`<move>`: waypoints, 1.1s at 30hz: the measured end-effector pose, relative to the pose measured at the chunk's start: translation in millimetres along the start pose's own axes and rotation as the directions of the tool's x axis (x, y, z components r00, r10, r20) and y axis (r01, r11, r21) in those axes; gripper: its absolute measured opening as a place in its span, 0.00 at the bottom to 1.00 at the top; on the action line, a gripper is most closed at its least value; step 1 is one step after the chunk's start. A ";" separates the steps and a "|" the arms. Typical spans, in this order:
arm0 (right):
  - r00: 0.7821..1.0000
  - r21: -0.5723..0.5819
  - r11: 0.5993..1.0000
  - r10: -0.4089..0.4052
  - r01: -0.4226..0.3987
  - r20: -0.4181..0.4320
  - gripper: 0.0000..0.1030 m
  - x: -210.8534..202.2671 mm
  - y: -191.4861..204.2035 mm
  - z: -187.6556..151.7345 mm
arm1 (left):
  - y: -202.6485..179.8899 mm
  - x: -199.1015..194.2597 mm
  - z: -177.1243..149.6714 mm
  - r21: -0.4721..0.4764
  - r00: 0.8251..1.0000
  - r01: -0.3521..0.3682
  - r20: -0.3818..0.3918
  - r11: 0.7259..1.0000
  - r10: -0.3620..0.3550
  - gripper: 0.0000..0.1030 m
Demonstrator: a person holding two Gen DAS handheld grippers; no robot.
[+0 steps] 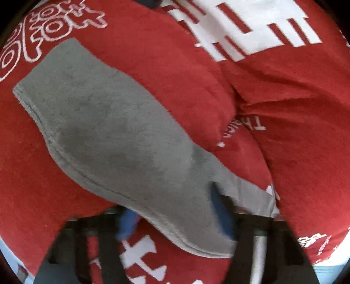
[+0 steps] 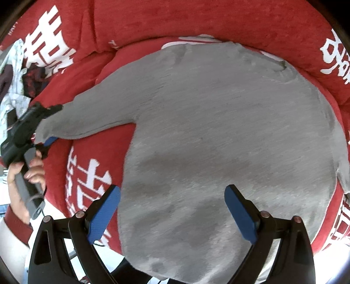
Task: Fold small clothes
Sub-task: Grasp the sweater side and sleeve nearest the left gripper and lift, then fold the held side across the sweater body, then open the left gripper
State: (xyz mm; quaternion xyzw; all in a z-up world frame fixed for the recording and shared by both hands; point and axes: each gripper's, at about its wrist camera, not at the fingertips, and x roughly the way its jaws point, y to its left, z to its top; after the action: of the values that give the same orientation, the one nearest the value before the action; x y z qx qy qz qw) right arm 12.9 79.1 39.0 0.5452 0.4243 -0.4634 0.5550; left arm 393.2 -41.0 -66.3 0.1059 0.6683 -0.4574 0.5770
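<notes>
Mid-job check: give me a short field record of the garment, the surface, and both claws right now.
garment: grey top, spread flat, one sleeve stretched out to the side
surface: red blanket with white print
left claw: at the sleeve's cuff end, fabric between its blue pads, closed on it
right claw: open above the top's body, holding nothing
background: heap of other clothes

The grey sleeve (image 1: 113,135) covers the left gripper's blurred fingers (image 1: 221,209), and its cuff end is hidden.
</notes>
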 end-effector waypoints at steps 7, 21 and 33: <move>0.999 0.034 0.998 0.048 -0.049 0.010 0.94 -5.9 -4.9 -15.3 | -10.8 -0.6 -3.4 0.102 0.999 -0.023 0.035 0.994 0.019 0.08; 0.996 0.137 0.987 0.077 -0.083 0.051 0.94 -29.4 -91.2 -27.2 | -251.7 -29.4 -114.1 0.646 0.979 0.141 0.024 0.750 -0.204 0.08; 0.996 0.333 0.940 0.060 -0.077 0.062 0.94 -34.4 -226.9 -52.1 | -346.8 99.1 -289.4 0.840 0.987 0.123 -0.159 0.529 0.024 0.09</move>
State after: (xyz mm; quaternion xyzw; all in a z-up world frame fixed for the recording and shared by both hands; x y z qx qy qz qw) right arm -214.3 138.3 22.1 0.6342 0.3059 -0.5227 0.4807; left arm -65.0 -61.0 -7.1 0.3874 0.4071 -0.7306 0.3879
